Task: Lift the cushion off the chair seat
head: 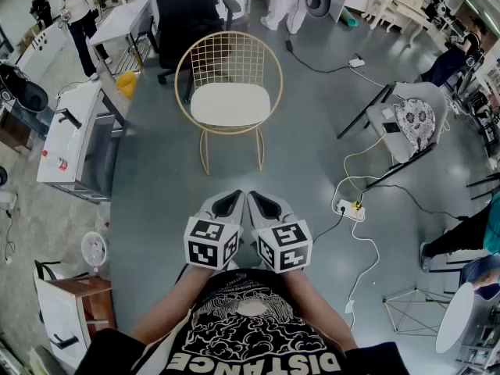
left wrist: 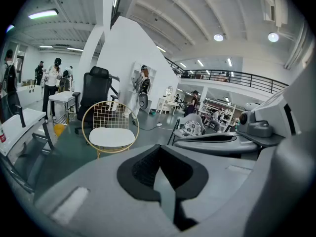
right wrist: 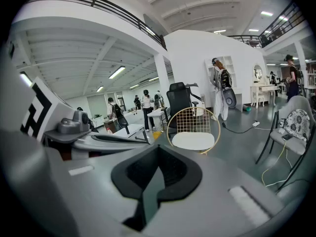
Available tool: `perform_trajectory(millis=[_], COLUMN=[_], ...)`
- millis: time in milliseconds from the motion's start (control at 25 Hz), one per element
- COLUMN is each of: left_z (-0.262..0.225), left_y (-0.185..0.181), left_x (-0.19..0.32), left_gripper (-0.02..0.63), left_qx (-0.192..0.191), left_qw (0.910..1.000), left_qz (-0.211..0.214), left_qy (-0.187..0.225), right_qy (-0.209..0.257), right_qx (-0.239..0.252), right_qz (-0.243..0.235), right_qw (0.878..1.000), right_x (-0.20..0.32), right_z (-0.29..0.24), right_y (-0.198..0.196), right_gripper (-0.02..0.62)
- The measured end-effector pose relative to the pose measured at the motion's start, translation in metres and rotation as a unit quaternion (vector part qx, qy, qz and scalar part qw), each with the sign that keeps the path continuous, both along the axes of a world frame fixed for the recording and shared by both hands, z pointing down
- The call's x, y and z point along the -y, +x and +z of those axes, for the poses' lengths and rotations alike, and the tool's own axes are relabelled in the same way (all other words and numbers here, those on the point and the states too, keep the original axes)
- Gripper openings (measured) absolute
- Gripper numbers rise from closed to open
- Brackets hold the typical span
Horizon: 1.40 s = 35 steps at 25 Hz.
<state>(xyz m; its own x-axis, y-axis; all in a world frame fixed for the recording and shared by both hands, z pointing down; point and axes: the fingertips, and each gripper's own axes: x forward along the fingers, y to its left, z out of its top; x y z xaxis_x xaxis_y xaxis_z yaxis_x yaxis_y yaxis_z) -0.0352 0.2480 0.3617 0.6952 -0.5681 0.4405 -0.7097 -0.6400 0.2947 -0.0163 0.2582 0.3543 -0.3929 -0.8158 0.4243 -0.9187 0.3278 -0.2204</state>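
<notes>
You hold both tools low and close in front of your body, side by side and almost touching; the left gripper (head: 226, 204) is clenched with its dark pads together and nothing between them; the right gripper (head: 265, 204) is clenched in the same way, also empty. Both of them point a little downward toward the floor (head: 301, 155). The cushion (head: 230, 104) is white and flat; it lies on the seat of the gold wire chair (head: 227, 56), inside the round frame. The chair stands straight ahead of you, well apart from both grippers, with bare grey floor between. Neither gripper touches the cushion or the chair. Just behind the wire chair stands a black office chair (head: 184, 6); at your right, well apart, is a grey chair (head: 393, 143) with a patterned pillow (head: 415, 123) on it; a power strip (head: 350, 208) with cables lies on the floor near the right gripper.
</notes>
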Motion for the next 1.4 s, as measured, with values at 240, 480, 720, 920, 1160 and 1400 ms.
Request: perform_trajectory(millis=[240, 480, 720, 920, 1160, 1400], left_z=[-0.001, 0.002, 0.004, 0.010, 0.008, 0.013], left_y=[-0.008, -0.008, -0.002, 0.010, 0.035, 0.065], left_x=[0.006, 0.010, 0.019, 0.048, 0.087, 0.120], left_gripper=[-0.011, -0.011, -0.011, -0.011, -0.011, -0.011], left_qx=[-0.005, -0.009, -0.006, 0.001, 0.004, 0.009], left_qw=[1.0000, 0.9999, 1.0000, 0.9997, 0.9987, 0.9974], left_qz=[0.000, 0.001, -0.004, -0.023, -0.050, -0.069], left_qy=[-0.002, -0.006, -0.006, -0.007, -0.006, -0.014], right_qy=[-0.003, -0.006, -0.008, -0.003, -0.003, -0.017], right_qx=[0.003, 0.003, 0.007, 0.017, 0.027, 0.040], right_qz=[0.009, 0.010, -0.001, -0.020, -0.037, -0.051], right_qw=[1.000, 1.000, 1.000, 1.000, 0.999, 0.998], right_x=[0.006, 0.009, 0.021, 0.052, 0.092, 0.123], right_z=[0.000, 0.003, 0.006, 0.014, 0.011, 0.020], right_y=[-0.006, -0.007, -0.003, 0.011, 0.041, 0.071], right_gripper=[0.000, 0.000, 0.000, 0.000, 0.000, 0.000])
